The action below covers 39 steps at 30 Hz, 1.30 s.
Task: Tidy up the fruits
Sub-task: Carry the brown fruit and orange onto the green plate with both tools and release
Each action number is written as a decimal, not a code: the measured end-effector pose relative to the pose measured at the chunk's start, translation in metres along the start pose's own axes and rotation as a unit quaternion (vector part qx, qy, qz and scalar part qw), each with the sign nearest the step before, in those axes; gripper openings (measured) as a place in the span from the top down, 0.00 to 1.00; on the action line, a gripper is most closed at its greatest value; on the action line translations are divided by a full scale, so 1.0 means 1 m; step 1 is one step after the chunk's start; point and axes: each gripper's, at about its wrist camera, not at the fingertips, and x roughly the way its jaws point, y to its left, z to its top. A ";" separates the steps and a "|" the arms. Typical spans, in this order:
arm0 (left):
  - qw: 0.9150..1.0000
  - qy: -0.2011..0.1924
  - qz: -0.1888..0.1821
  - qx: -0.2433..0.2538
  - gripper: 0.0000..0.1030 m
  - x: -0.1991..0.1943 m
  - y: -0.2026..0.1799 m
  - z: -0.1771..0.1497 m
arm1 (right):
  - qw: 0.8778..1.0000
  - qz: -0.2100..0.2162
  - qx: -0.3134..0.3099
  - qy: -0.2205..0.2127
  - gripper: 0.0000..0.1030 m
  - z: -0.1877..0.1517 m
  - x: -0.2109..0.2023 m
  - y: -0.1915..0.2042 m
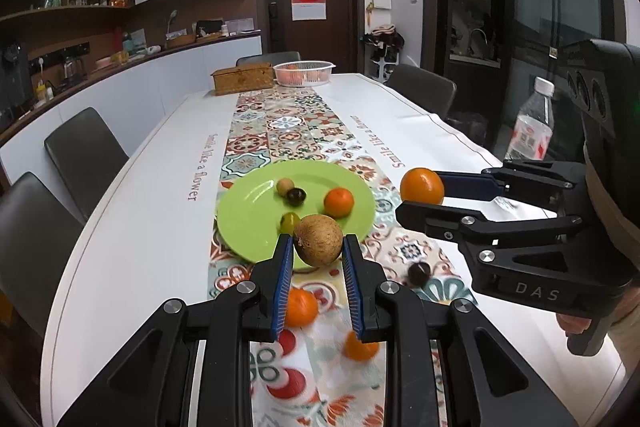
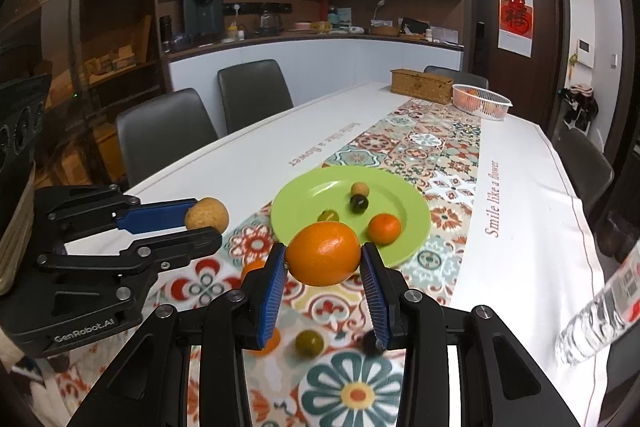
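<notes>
Left gripper (image 1: 318, 247): we see it clamped on the brown fruit (image 1: 319, 241); carried above the table, near the plate's near rim
Right gripper (image 2: 324, 259): clamped on the large orange (image 2: 323, 253); also aloft, short of the plate
Green plate (image 1: 248, 211): on the patterned runner (image 1: 280, 127), mid-table; already holds a small orange (image 1: 338, 202), a dark fruit (image 1: 296, 196), a pale one and a greenish one
Loose fruit: two oranges and a dark fruit on the runner near our table edge
Water bottle (image 1: 532, 131): upright by the right table edge
Risk: round fruits may roll off the shallow plate on release; we judge a low release safest; the right arm's swing could topple the bottle
</notes>
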 end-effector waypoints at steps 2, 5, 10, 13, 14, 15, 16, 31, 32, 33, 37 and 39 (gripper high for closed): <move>1.000 0.002 0.001 -0.003 0.76 0.006 0.006 0.005 | 1.000 0.000 0.003 0.002 0.63 0.006 0.007 -0.003; 1.000 0.005 0.002 -0.003 0.76 0.018 0.014 0.013 | 1.000 -0.006 0.003 0.005 0.63 0.015 0.019 -0.006; 1.000 0.017 0.001 -0.008 0.76 0.041 0.029 0.025 | 1.000 -0.010 0.007 0.014 0.63 0.030 0.040 -0.014; 1.000 0.025 0.000 -0.013 0.76 0.056 0.038 0.030 | 1.000 -0.014 0.009 0.022 0.63 0.037 0.053 -0.019; 1.000 0.028 -0.002 -0.014 0.76 0.062 0.041 0.032 | 1.000 -0.015 0.009 0.025 0.63 0.038 0.058 -0.021; 0.999 0.033 -0.003 -0.016 0.76 0.069 0.044 0.034 | 0.999 -0.016 0.010 0.028 0.63 0.040 0.062 -0.023; 0.999 0.035 -0.004 -0.017 0.76 0.073 0.046 0.036 | 0.999 -0.016 0.010 0.033 0.63 0.041 0.068 -0.025; 0.993 0.106 -0.021 -0.039 0.76 0.168 0.076 0.041 | 0.993 -0.045 0.009 0.107 0.63 0.049 0.153 -0.054; 0.993 0.111 -0.018 -0.037 0.76 0.174 0.077 0.042 | 0.993 -0.045 0.009 0.111 0.63 0.050 0.157 -0.056; 0.993 0.116 -0.016 -0.037 0.76 0.178 0.078 0.042 | 0.992 -0.046 0.009 0.114 0.63 0.050 0.162 -0.056; 0.991 0.124 -0.018 -0.039 0.76 0.188 0.082 0.043 | 0.991 -0.047 0.013 0.127 0.63 0.048 0.176 -0.059; 0.991 0.126 -0.017 -0.036 0.76 0.192 0.082 0.042 | 0.990 -0.045 0.014 0.130 0.63 0.047 0.180 -0.060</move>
